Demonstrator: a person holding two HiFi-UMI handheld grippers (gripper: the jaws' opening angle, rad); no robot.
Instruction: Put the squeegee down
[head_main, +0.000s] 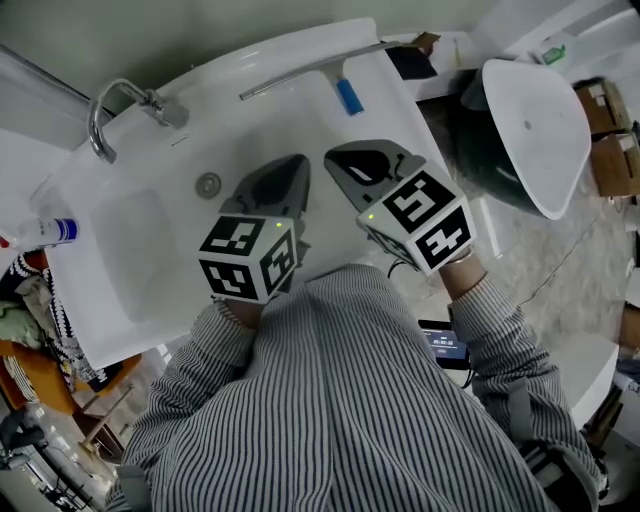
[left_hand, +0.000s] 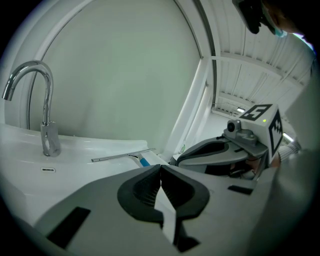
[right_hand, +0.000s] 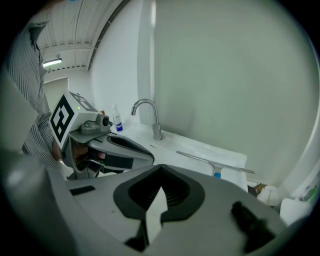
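The squeegee, with a long metal blade and a blue handle, lies flat on the back right ledge of the white sink. No gripper touches it. It also shows in the left gripper view and in the right gripper view, resting on the ledge ahead of the jaws. My left gripper hovers over the basin, shut and empty. Close beside it on the right, my right gripper is also shut with nothing between its jaws. Both tips point toward the back of the sink, a short way from the squeegee.
A chrome faucet stands at the sink's back left, with the drain in the basin. A bottle with a blue band lies at the left edge. A second white basin and cardboard boxes are on the right.
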